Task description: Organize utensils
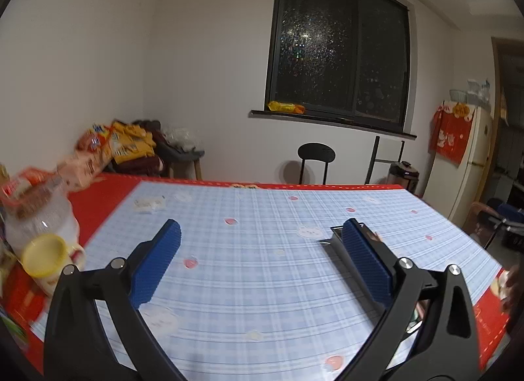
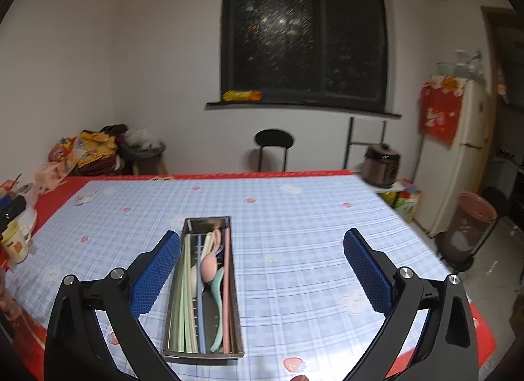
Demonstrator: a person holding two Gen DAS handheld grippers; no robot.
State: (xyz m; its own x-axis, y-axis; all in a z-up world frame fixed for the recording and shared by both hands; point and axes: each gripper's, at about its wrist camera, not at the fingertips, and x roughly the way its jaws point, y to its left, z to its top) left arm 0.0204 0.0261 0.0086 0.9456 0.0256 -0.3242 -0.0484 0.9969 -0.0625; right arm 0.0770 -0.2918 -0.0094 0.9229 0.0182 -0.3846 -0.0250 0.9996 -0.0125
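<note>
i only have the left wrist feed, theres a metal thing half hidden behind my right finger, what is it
Observer: A long steel utensil tray, seen whole on the right wrist view.
Operator: anything in it
Observer: Yes: pale green chopsticks, a pink spoon, a teal spoon and a blue utensil.
Operator: is the right gripper holding something
Observer: No, the right gripper is open and empty above the tray.
</note>
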